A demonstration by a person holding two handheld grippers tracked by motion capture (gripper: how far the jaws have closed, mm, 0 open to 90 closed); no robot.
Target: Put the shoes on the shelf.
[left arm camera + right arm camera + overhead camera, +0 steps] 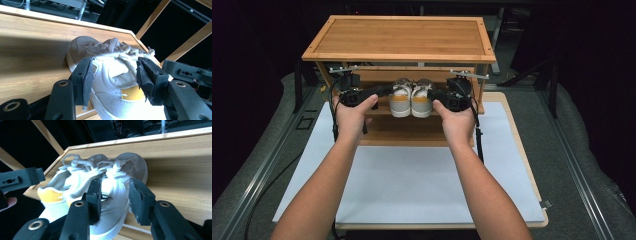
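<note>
A pair of white sneakers with yellow heels stands side by side on the middle shelf [381,111] of a bamboo shoe rack, heels toward me. My left gripper [383,92] is at the outer side of the left sneaker [400,102]. In the left gripper view, that gripper [115,77] stands open, its pads [87,80] spread either side of the sneaker's flank [110,70]. My right gripper [438,95] is at the outer side of the right sneaker [422,102]. It [115,195] is open too, with the sneaker's laced side [113,182] between its jaws.
The rack's top board [402,37] overhangs both grippers, and slanted side struts [150,18] frame the shelf. A lower shelf [404,132] sits beneath. The rack stands on a white mat [412,175] over a wooden table with dark surroundings.
</note>
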